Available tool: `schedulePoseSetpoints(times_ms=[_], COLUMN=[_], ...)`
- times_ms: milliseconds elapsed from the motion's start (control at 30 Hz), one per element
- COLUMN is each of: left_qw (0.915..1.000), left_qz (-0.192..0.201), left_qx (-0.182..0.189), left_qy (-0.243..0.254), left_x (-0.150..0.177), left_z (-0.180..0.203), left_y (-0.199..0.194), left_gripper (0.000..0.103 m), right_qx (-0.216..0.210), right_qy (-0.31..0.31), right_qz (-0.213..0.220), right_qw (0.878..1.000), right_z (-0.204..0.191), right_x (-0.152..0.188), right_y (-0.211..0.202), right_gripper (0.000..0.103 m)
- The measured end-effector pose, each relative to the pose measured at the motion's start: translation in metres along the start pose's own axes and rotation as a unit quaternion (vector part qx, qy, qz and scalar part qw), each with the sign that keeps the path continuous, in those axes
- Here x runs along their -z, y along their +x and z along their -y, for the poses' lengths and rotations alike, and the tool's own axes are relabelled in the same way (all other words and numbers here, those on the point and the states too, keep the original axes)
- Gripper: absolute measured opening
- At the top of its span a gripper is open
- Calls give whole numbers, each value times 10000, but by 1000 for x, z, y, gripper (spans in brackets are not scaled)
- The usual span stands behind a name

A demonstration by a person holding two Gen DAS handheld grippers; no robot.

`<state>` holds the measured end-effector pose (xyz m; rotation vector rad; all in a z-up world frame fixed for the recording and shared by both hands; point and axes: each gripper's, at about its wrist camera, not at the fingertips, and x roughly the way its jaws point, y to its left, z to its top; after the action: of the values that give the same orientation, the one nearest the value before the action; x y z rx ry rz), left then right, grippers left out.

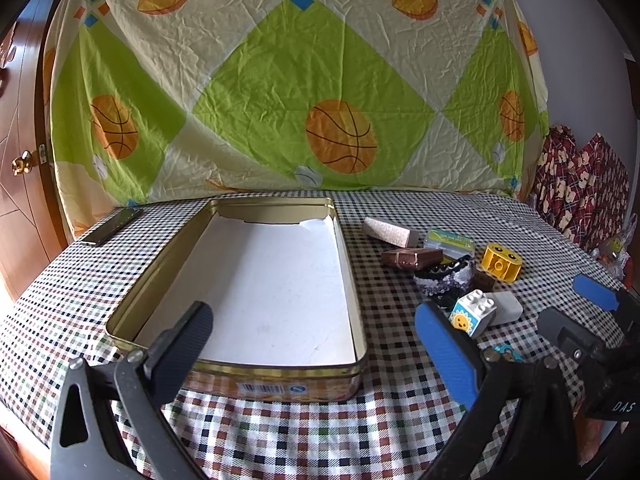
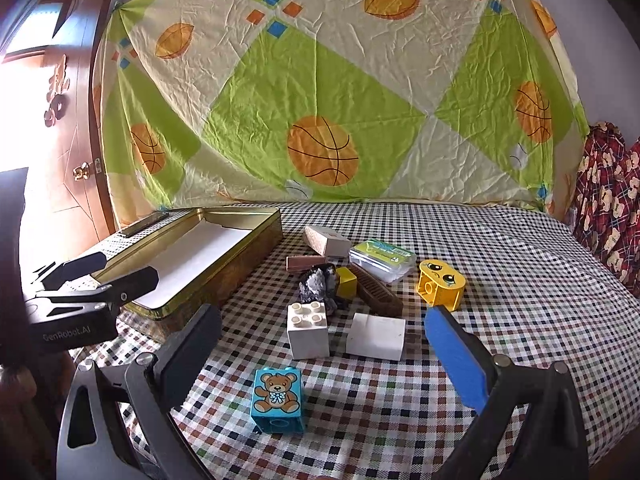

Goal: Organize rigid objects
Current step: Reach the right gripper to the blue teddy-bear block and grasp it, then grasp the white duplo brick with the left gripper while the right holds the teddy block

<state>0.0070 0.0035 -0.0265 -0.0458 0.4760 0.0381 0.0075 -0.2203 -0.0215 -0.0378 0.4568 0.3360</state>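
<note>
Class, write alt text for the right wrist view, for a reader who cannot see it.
The right gripper, jaws open, hovers over a checked tablecloth above a blue teddy-bear block. Beyond lie a white studded block, a yellow face block and an open gold tin at left.

Setting: home, prob. a bedroom or living rm. Evidence: checked tablecloth [image 2: 460,240] over the work surface; basketball-print bedsheet [image 1: 280,80] hung as backdrop; brown wooden door [image 1: 20,140] w/ brass knob [image 1: 22,162] at left; red patterned fabric [image 2: 612,200] piled at right; toy blocks, e.g. bear block [image 2: 277,400]
</note>
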Motion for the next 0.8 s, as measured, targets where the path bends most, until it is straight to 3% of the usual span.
schedulePoseSetpoints(times_ms=[333,400,467,567,633,800], left_qw=[9998,9997,9996,9992,9991,9983], left_qz=[-125,-142,-180,-226,-212,-201], left_qx=[143,179,218,318,378,529], left_qy=[10,7,-10,-40,-46,158], left_x=[8,8,8,7,6,4], left_z=[7,10,11,14,17,35], left_y=[4,5,7,9,9,11], left_gripper=[103,103,103,103,103,103], right_qx=[-339,-445,-535,-741,-801,-565], right_qy=[-21,-41,-37,-61,-48,80], right_qz=[-343,-457,-659,-981,-1013,-642], right_qw=[9988,9980,9964,9924,9916,9963], right_z=[-5,-7,-7,-8,-8,6], right_x=[20,24,29,39,42,32], right_y=[17,22,30,42,43,32], right_gripper=[101,94,70,53,34,34])
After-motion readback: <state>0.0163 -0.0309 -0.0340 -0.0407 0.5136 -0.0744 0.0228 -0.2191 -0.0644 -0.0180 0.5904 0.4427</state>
